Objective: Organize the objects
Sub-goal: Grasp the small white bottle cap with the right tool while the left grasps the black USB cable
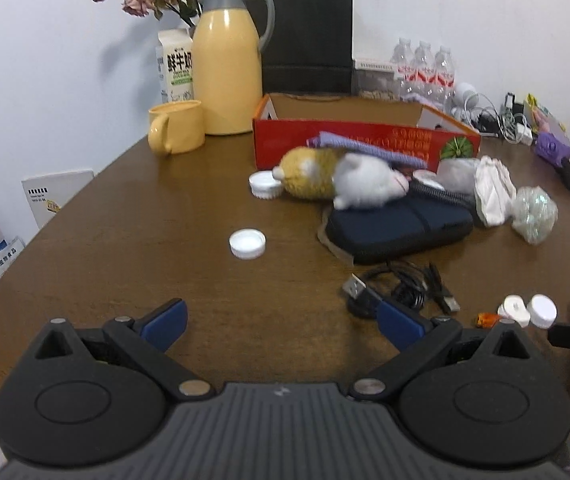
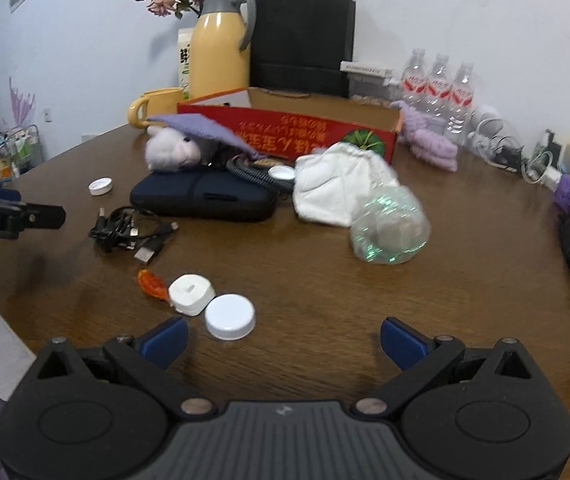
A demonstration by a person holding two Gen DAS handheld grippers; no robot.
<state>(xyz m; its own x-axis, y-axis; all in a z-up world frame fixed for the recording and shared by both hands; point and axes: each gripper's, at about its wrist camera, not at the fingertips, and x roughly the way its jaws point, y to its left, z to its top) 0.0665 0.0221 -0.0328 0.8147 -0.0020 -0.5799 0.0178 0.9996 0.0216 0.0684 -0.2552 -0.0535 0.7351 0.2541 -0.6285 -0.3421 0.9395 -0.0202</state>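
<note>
Left gripper (image 1: 281, 322) hovers over near edge of table (image 1: 125, 240), jaws spread wide, nothing held. Right gripper (image 2: 283, 338) likewise wide open, empty, over near edge. White cap (image 1: 247, 243) lies alone mid-table, ahead of left gripper. Round white lid (image 2: 230, 317) touches square white piece (image 2: 191, 293) just ahead of right gripper's left finger. Cable bundle (image 2: 131, 232) beside dark pouch (image 2: 203, 196). Plush toys (image 1: 341, 180) on pouch, against red box (image 1: 365, 136) toward far edge.

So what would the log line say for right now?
left gripper: jaws open, empty, above table | right gripper: jaws open, empty, near white cap | red box: looks empty | clutter unsorted
</note>
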